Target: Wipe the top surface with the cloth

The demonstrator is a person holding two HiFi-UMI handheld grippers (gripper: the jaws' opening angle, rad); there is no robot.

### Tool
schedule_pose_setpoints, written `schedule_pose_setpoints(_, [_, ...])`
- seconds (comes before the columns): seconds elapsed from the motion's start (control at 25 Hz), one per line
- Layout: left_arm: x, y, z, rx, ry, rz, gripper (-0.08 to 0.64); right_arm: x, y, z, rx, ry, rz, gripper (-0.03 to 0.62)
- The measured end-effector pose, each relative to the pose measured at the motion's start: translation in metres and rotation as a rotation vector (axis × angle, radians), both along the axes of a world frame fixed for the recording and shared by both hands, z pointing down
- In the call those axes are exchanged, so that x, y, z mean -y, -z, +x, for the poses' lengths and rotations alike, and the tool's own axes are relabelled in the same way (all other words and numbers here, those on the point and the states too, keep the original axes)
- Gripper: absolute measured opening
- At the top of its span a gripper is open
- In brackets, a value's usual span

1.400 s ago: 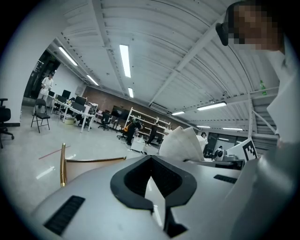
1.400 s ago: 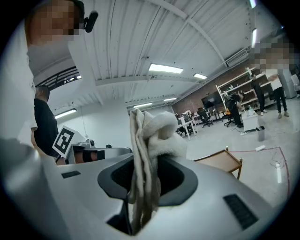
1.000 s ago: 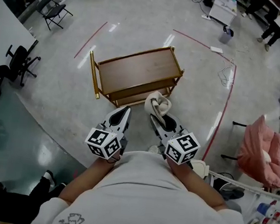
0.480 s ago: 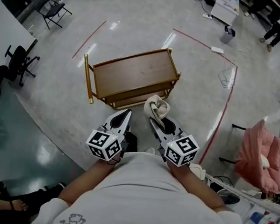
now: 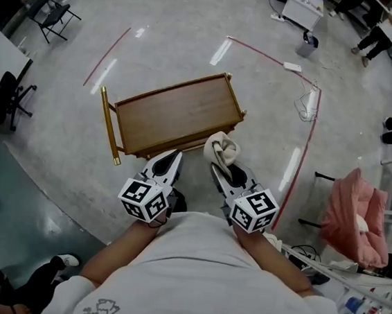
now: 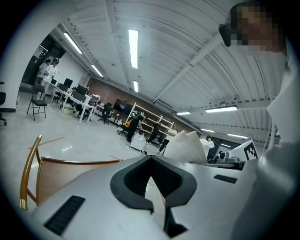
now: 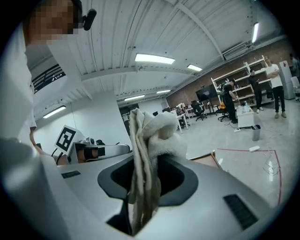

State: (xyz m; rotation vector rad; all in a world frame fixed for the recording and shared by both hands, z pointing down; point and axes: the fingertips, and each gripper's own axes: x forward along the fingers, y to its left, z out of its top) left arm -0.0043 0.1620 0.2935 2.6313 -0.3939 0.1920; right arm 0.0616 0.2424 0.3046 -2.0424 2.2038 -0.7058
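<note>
**Cloth in the right tool, cart top bare**

The right tool (image 5: 218, 166) is clamped on a cream, bunched towelling cloth (image 5: 222, 148), which stands up out of its jaws and hangs down between them in the right gripper view (image 7: 149, 140). The left tool (image 5: 173, 159) has its jaws drawn together with nothing in them. Both are held close to the person's chest. Just beyond them, a brown wooden cart with a gold metal frame (image 5: 176, 112) stands on the grey polished floor (image 5: 195, 34). The cloth shows at the right end of its near edge.
</note>
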Motion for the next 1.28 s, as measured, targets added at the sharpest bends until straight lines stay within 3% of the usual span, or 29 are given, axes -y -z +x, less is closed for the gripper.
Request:
schedule_pose_setpoints(0.16, [0.042,0.003,0.009,-0.013,-0.041,-0.017,0.008,0.045,-0.003,-0.005,0.006,0.040,-0.029,0.112])
schedule_pose_setpoints(0.68, [0.178,0.013,-0.008,-0.041,-0.088,-0.041,0.006,0.181,-0.007,-0.012,0.010,0.019,-0.078,0.112])
schedule_pose_setpoints(0.92, [0.214,0.004,-0.016,-0.036,-0.053,-0.070,0.006,0.214,-0.015,-0.019,0.022,0.058,-0.099,0.112])
schedule_pose_setpoints(1.28, [0.238,-0.006,0.006,0.000,0.044,-0.063,0.006,0.248,-0.029,0.022,0.056,0.148,-0.122,0.112])
